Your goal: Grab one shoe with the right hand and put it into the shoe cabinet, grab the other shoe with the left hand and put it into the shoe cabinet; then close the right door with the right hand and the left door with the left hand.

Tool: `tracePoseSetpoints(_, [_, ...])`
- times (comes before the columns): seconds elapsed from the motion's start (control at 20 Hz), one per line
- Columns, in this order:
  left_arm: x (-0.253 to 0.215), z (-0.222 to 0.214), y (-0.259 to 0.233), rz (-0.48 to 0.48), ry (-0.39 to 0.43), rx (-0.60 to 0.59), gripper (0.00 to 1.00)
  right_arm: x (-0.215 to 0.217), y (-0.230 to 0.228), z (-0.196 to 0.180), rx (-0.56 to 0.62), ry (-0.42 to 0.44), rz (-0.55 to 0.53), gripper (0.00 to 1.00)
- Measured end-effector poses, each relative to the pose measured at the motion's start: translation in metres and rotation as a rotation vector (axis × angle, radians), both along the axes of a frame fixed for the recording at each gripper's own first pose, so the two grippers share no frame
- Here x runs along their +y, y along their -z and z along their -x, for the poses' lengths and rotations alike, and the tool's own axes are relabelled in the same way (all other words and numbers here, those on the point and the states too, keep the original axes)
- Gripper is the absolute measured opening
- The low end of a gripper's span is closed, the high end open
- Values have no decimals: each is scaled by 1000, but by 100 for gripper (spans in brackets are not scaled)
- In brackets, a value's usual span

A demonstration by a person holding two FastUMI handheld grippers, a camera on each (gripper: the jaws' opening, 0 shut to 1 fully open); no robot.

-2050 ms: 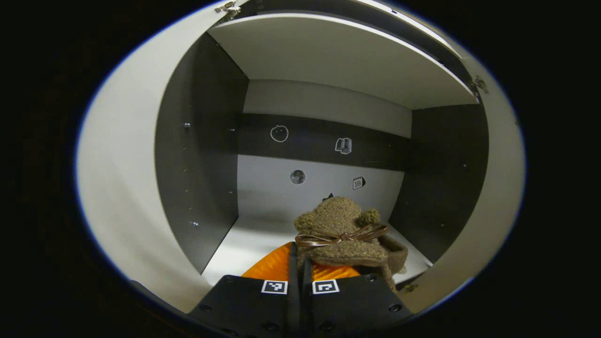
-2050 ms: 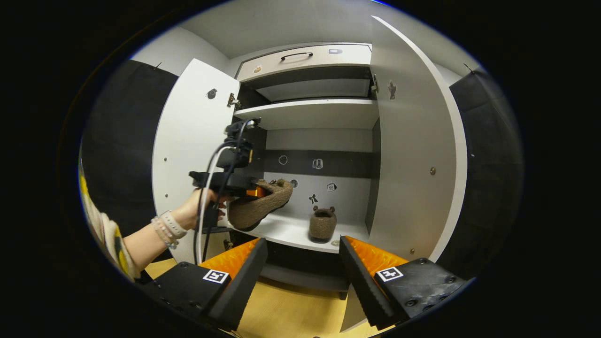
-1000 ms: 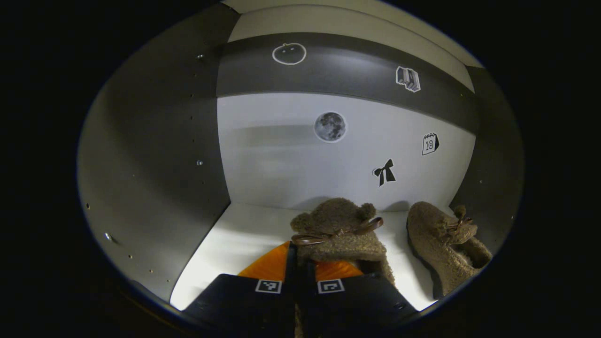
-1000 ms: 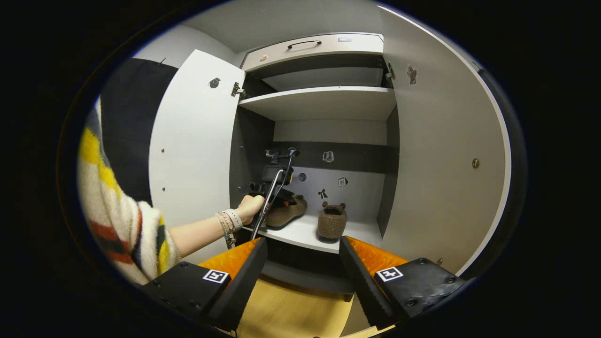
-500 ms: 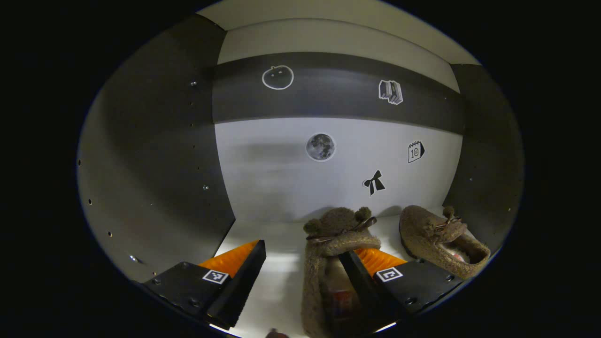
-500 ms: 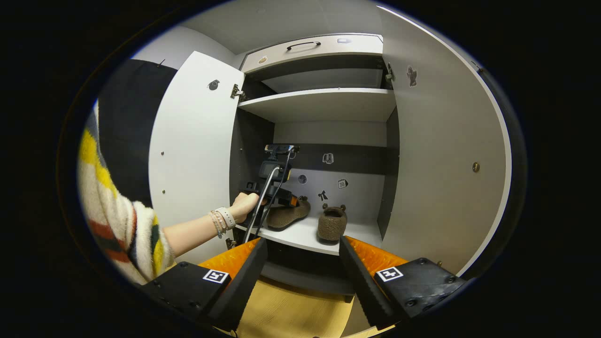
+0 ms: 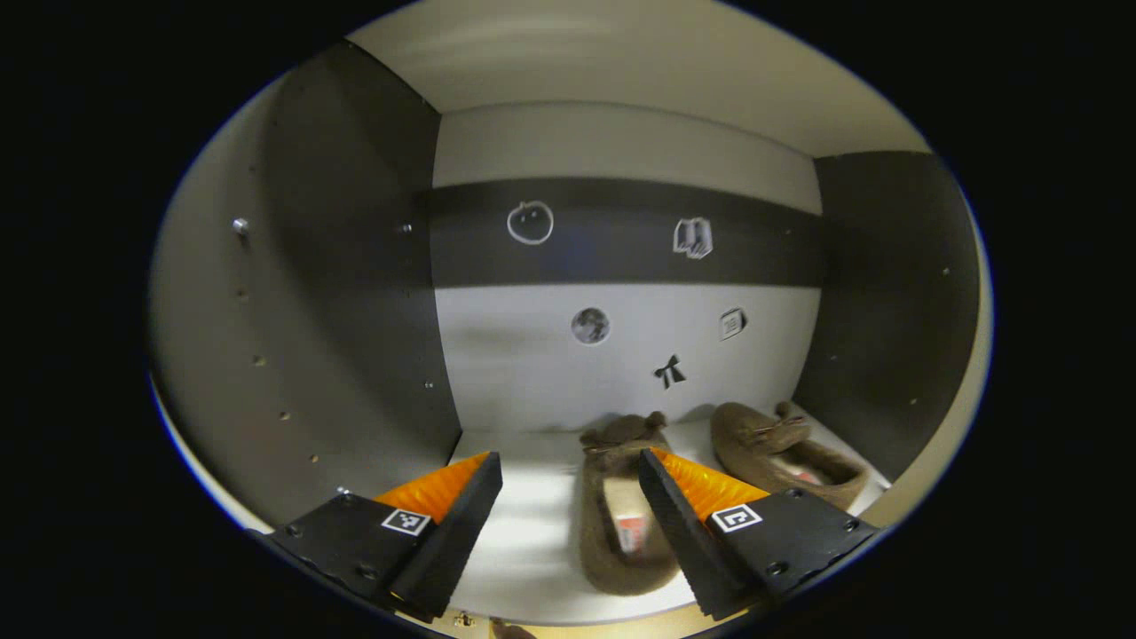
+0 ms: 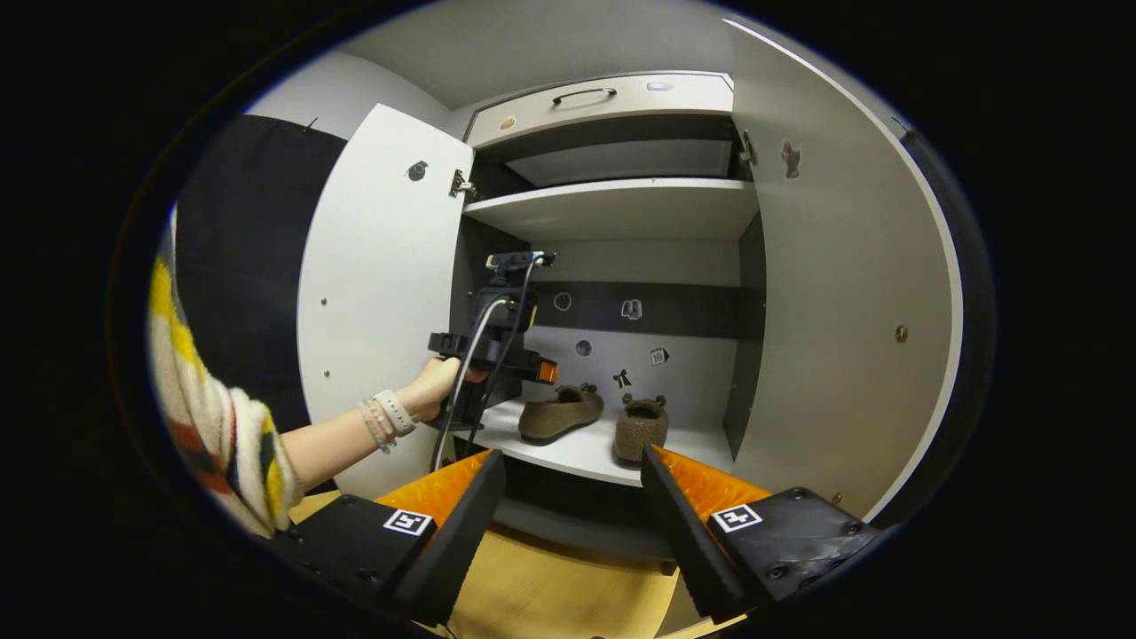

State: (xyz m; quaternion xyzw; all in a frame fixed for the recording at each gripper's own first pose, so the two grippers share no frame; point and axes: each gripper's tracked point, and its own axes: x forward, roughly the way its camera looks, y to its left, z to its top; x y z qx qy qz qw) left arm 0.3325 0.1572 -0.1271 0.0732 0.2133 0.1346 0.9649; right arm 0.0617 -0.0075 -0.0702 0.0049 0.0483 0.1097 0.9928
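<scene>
Shoe cabinet (image 8: 612, 209), white outside with dark side walls, standing on a yellow wooden floor (image 8: 550, 590) against a pale wall. Both doors stand open: the left door (image 8: 382, 284) swung out to the left, the right door (image 8: 843, 293) swung out to the right. The back panel carries small stickers (image 7: 590, 326) and a dark band.

Both brown fuzzy shoes lie on the lower shelf (image 7: 532, 532), toes toward the back. The left shoe (image 7: 617, 501) lies just beside the right shoe (image 7: 785, 453), not touching it.

My left gripper (image 7: 568, 466) hangs at the shelf front, fingers spread apart and empty, its right finger passing in front of the left shoe. In the right gripper view my left hand (image 8: 435, 386) holds it before the left side wall.

My right gripper (image 8: 572, 461) hovers outside the cabinet, fingers apart, holding nothing.
</scene>
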Motion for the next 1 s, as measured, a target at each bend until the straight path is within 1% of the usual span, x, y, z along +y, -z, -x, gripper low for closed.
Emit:
tracePoseSetpoints(0.1, [-33, 29, -35, -1, 71, -89, 98, 1, -11, 3, -29, 5, 7, 98])
tracePoseSetpoints(0.2, [-64, 71, -68, 7, 135, -177, 98, 2, -20, 5, -48, 15, 11, 98])
tracePoseSetpoints(0.25, [-80, 94, -81, 20, 170, -212, 100, 3, -24, 8, -56, 19, 9, 98])
tracePoseSetpoints(0.3, [-93, 116, -92, 34, 199, -246, 100, 2, -28, 10, -65, 25, 7, 98])
tracePoseSetpoints(0.4, [-106, 162, -109, 73, 228, -288, 100, 2, -35, 15, -77, 40, 0, 98])
tracePoseSetpoints(0.5, [-114, 203, -117, 119, 246, -305, 99, 2, -42, 20, -90, 54, -12, 98])
tracePoseSetpoints(0.55, [-115, 225, -121, 127, 245, -320, 98, 1, -44, 23, -95, 63, -13, 98])
tracePoseSetpoints(0.65, [-109, 259, -135, 125, 224, -382, 98, -4, -48, 30, -102, 85, -2, 98])
tracePoseSetpoints(0.7, [-107, 275, -141, 127, 233, -400, 97, -8, -51, 34, -107, 99, 7, 98])
tracePoseSetpoints(0.75, [-108, 292, -143, 126, 245, -404, 95, -13, -55, 39, -113, 114, 12, 98])
tracePoseSetpoints(0.8, [-107, 307, -144, 121, 255, -397, 94, -18, -59, 45, -119, 129, 11, 100])
tracePoseSetpoints(0.85, [-105, 321, -145, 112, 262, -392, 94, -23, -63, 53, -125, 142, 6, 98])
tracePoseSetpoints(0.9, [-101, 333, -146, 100, 262, -390, 95, -31, -69, 60, -135, 161, 2, 98])
tracePoseSetpoints(0.95, [-97, 343, -147, 93, 266, -386, 95, -40, -72, 69, -140, 185, 5, 100])
tracePoseSetpoints(1.0, [-94, 352, -148, 98, 268, -387, 95, -52, -72, 77, -138, 214, 16, 98])
